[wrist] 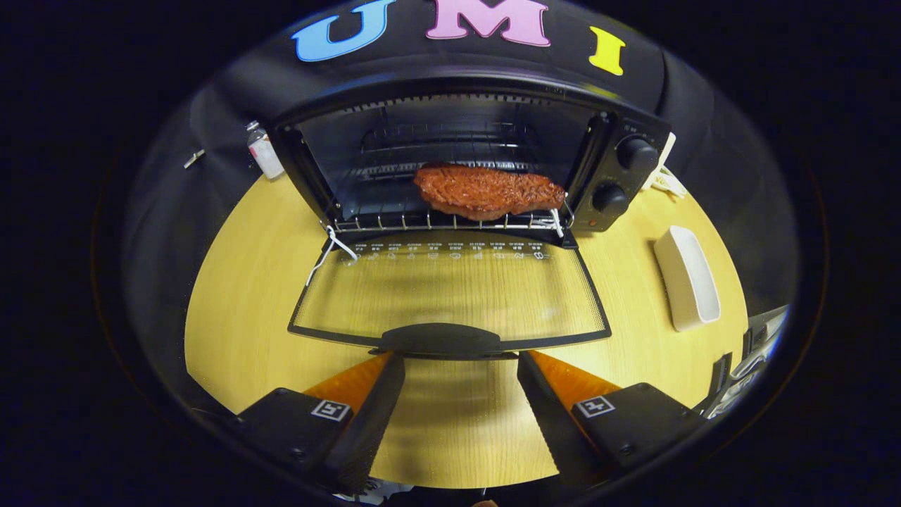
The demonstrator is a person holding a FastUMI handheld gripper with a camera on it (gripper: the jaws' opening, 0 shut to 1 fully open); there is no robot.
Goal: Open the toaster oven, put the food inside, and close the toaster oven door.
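Steak (489, 191) lies on wire rack (450, 222) inside toaster oven (464, 155), right of centre, upper middle of frame. Glass door (450, 296) folded fully down, flat over round wooden table (232, 310); door handle (442, 340) just ahead of fingertips. Gripper (461, 366) at bottom of frame, fingers spread wide, pinching nothing. Two knobs (623, 176) on oven's right panel. White rectangular dish (686, 278) on table, right side.

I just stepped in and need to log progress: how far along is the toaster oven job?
Done: the toaster oven is open, its glass door folded down flat over the table, and the steak lies on the rack inside. In hand: the gripper is open and empty, its fingers either side of the door handle. Left: lifting the door shut.
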